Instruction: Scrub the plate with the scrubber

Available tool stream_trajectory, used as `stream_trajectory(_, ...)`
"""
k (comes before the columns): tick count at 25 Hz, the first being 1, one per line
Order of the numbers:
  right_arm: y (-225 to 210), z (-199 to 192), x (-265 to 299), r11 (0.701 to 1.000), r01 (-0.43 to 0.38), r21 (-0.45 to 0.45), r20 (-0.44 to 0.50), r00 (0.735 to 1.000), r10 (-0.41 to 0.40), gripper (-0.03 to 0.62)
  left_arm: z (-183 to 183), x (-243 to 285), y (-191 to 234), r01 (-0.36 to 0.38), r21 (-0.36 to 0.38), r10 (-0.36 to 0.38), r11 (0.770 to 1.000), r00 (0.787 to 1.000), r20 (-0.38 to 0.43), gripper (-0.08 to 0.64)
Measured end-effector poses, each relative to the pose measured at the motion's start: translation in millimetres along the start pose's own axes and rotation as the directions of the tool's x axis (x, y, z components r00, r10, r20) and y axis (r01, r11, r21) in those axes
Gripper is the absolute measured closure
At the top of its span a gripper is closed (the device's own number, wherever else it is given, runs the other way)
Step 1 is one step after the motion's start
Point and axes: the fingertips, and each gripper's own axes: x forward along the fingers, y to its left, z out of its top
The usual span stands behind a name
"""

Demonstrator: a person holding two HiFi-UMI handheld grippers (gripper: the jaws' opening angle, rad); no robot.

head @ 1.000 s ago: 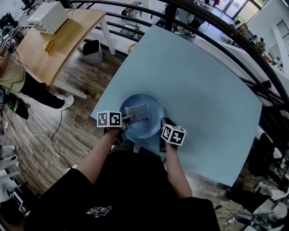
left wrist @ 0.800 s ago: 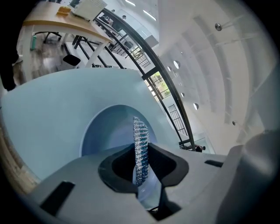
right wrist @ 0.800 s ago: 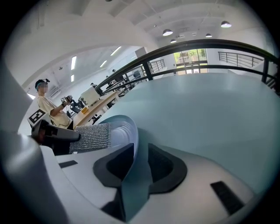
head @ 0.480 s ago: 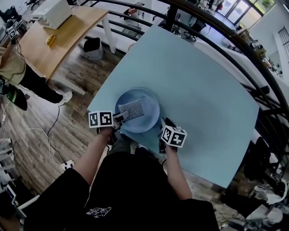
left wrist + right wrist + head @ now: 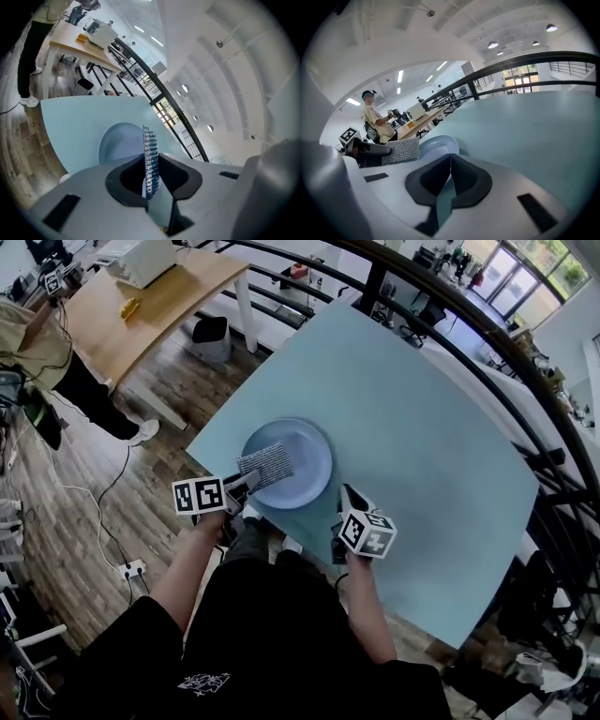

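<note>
A round blue plate [image 5: 302, 457] lies on the pale blue table [image 5: 412, 427] near its front left edge. A silver mesh scrubber [image 5: 266, 465] rests over the plate's left part, and my left gripper [image 5: 246, 485] is shut on it. In the left gripper view the scrubber [image 5: 150, 152] stands edge-on between the jaws of my left gripper [image 5: 151, 174], with the plate [image 5: 117, 143] behind it. My right gripper [image 5: 345, 500] sits just off the plate's near right rim, shut and empty. The right gripper view shows my right gripper [image 5: 450, 161], the plate [image 5: 439, 143] and the scrubber [image 5: 401, 151] to the left.
A black railing [image 5: 469, 338] curves round the table's far side. A wooden desk [image 5: 155, 296] with a white box stands at the far left, and a person [image 5: 37, 362] stands beside it. Cables [image 5: 103, 512] lie on the wood floor left of the table.
The scrubber has slid from the plate's middle toward its left side in my left gripper. The right gripper has stayed by the plate's near right rim.
</note>
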Motion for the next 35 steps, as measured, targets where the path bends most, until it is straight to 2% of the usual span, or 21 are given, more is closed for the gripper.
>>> stream_trajectory(3,7.9,14.6,-8.4,0.999,-0.035,-0.034,0.033,0.999,0.036,0.586,2.3,-12.1,-12.3,0.005,0.041,-0.007,0.999,0.999,0.046,0.474)
stream_trajectory(7,15.9,37.9,-17.3,0.996,-0.056,-0.073,0.08,0.995,0.061,0.586,13.8,-29.0,-20.4,-0.038,0.123,0.026,0.992,0.995,0.096,0.474)
stream_trajectory(13,42.2,73.5,-38.1,0.988,-0.074,-0.137,0.19,0.977,0.1,0.586,30.6,-53.4,-22.4,-0.096,0.21,0.064,0.973,0.986,0.153,0.474)
stream_trajectory(19,72.3,96.4,-45.1,0.979,-0.054,-0.197,0.245,0.964,0.103,0.586,58.2,-78.8,-27.4,-0.131,0.298,0.067,0.945,0.974,0.217,0.474)
stream_trajectory(24,98.5,116.8,-47.1,0.975,-0.027,-0.22,0.286,0.954,0.09,0.586,89.4,-96.2,-37.7,-0.164,0.426,0.052,0.89,0.964,0.262,0.476)
stream_trajectory(29,122.8,132.5,-49.5,0.979,-0.018,-0.203,0.327,0.941,0.085,0.586,115.7,-110.3,-46.8,-0.179,0.519,0.02,0.835,0.955,0.297,0.476)
stream_trajectory(35,154.9,156.7,-59.5,0.97,0.015,-0.242,0.382,0.921,0.081,0.586,149.6,-129.7,-77.7,-0.21,0.658,-0.047,0.723,0.936,0.35,0.476)
